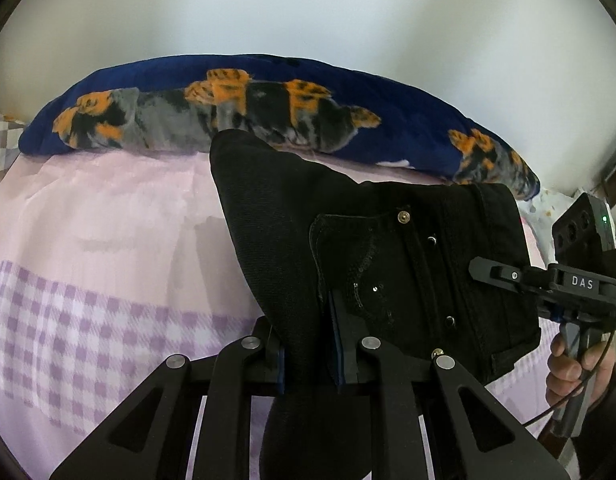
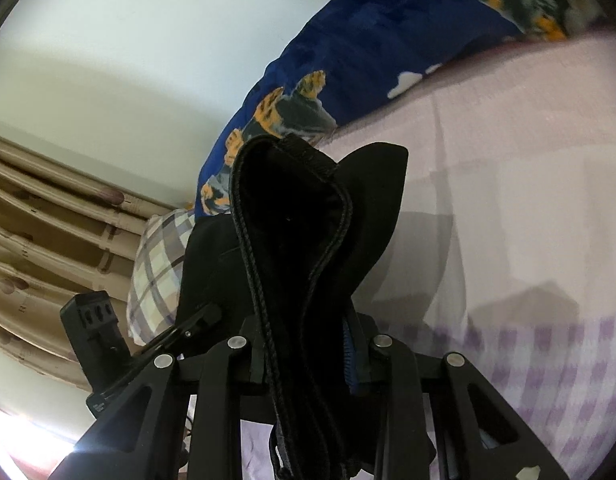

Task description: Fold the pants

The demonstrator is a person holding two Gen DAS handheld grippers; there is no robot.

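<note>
Reading "DAS" in white letters on the right gripper (image 1: 484,270) is easy in the left wrist view; no other writing is legible. Both grippers pinch the black pants (image 1: 388,248), held up above the pink and lilac checked bedsheet (image 1: 108,240). The left gripper (image 1: 308,340) clamps fabric near a pocket with metal rivets; the right grips what looks like the waistband edge. Lower folds of the pants drop out of view behind the jaws. A blue blanket (image 1: 408,120) with orange print lies beyond.
</note>
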